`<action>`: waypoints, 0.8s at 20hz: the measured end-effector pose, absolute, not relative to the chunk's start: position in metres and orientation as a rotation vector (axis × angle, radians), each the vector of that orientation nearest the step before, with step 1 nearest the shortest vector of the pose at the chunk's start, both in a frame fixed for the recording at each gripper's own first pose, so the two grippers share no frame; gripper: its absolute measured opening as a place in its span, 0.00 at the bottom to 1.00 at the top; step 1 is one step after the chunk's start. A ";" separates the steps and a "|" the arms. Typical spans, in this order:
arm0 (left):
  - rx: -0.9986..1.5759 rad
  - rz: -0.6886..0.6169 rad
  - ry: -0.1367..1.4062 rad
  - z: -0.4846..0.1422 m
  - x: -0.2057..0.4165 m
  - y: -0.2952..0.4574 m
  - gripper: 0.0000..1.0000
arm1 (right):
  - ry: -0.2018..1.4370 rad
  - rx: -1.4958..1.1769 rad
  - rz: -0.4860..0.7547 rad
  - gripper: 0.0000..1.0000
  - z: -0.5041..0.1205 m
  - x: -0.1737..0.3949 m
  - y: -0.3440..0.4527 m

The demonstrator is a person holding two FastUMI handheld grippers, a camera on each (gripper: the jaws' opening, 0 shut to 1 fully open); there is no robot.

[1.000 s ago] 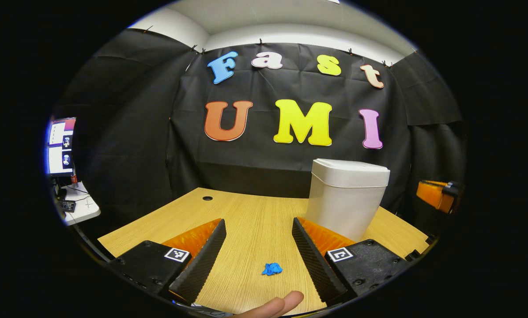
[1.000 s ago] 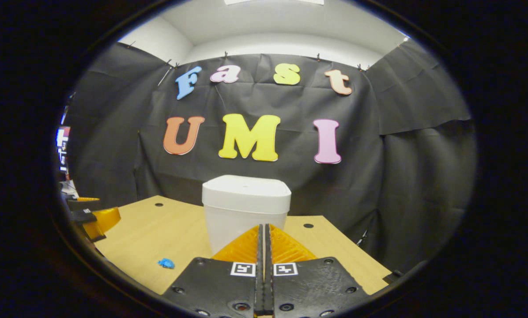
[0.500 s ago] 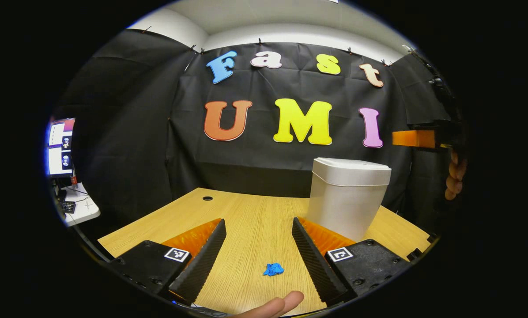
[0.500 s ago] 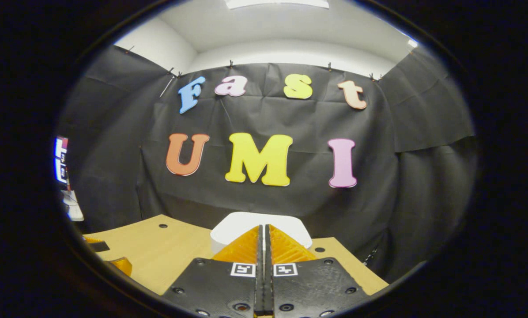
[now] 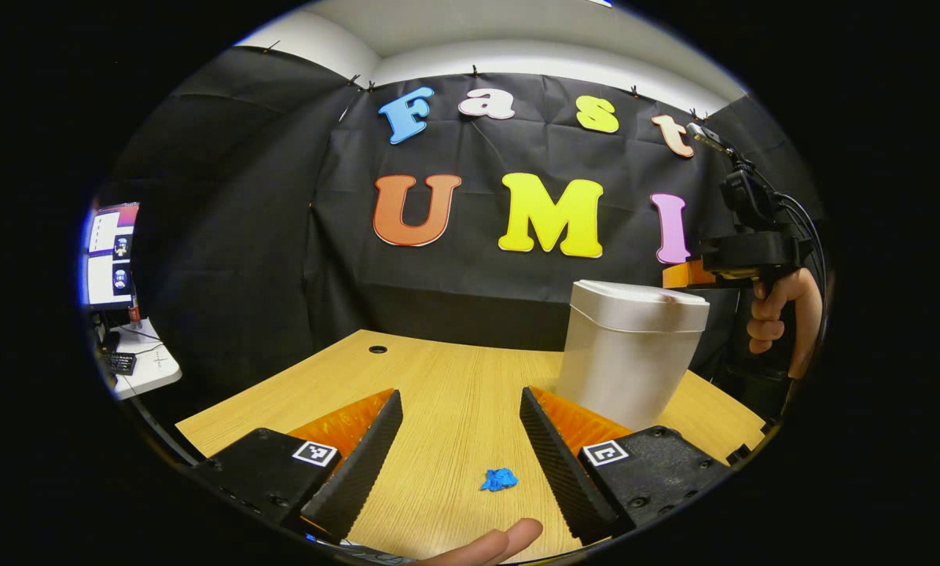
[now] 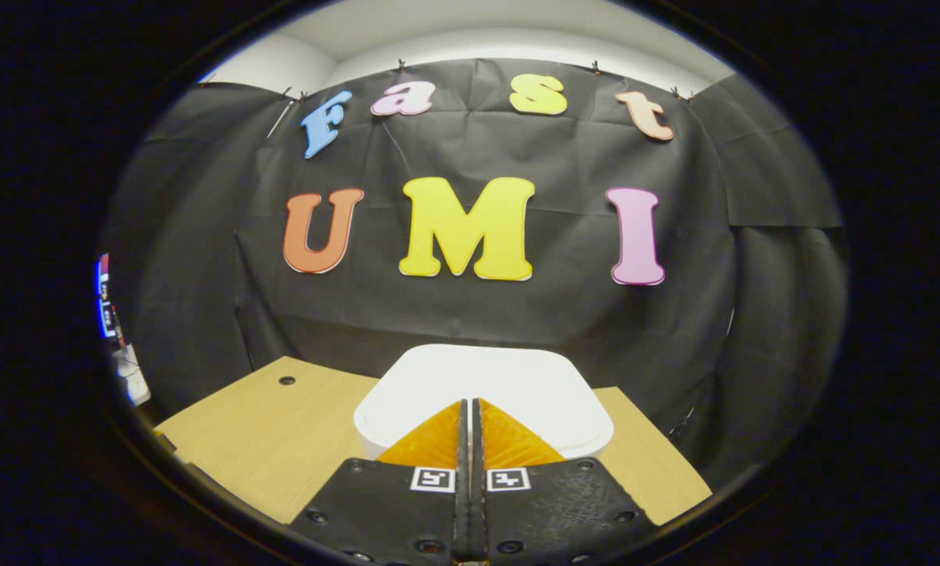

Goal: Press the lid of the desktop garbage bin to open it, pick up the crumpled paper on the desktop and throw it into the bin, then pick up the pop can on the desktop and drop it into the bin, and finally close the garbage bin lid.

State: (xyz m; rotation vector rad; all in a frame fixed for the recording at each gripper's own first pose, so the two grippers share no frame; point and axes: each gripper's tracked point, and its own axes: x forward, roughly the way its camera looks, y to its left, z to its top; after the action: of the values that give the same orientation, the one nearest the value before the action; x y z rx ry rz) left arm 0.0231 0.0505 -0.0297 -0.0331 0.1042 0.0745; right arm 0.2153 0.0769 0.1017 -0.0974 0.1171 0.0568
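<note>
A wooden desk [image 5: 454, 385] is carrying a white bin [image 5: 631, 354], standing upright toward its far right side with the lid down. A small blue crumpled paper [image 5: 499, 479] is lying on the near part of the desk, well apart from the bin.

We see bare desk [image 5: 446, 377] between our left gripper's [image 5: 460, 401] spread fingers, broken by one crumpled paper [image 5: 499, 479] near the right finger. The bin [image 5: 631, 354] stands ahead to the right, blocking that side. Our right gripper [image 6: 467, 409], fingers together, sits just above the closed lid [image 6: 482, 377], with open desk on either side of it.
</note>
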 end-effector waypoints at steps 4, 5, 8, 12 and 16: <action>-0.034 0.083 0.100 -0.029 0.024 0.059 0.97 | 0.155 -0.130 0.037 0.00 0.089 0.216 0.077; -0.039 0.085 0.102 -0.029 0.024 0.061 0.97 | 0.158 -0.148 0.033 0.00 0.089 0.214 0.078; -0.059 0.053 0.104 -0.028 0.023 0.056 0.97 | 0.192 -0.175 0.021 0.01 0.086 0.209 0.074; -0.065 0.021 0.097 -0.026 0.021 0.049 0.97 | 0.204 -0.129 0.032 0.01 0.086 0.186 0.068; -0.061 0.017 0.094 -0.027 0.022 0.049 0.97 | 0.132 -0.121 0.038 0.00 0.091 0.163 0.064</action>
State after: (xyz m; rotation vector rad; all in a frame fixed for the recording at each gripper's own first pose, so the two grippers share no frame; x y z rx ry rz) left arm 0.0217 0.0488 -0.0267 -0.0611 0.0940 0.0172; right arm 0.1632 0.0644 0.0915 -0.1208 0.1323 0.0382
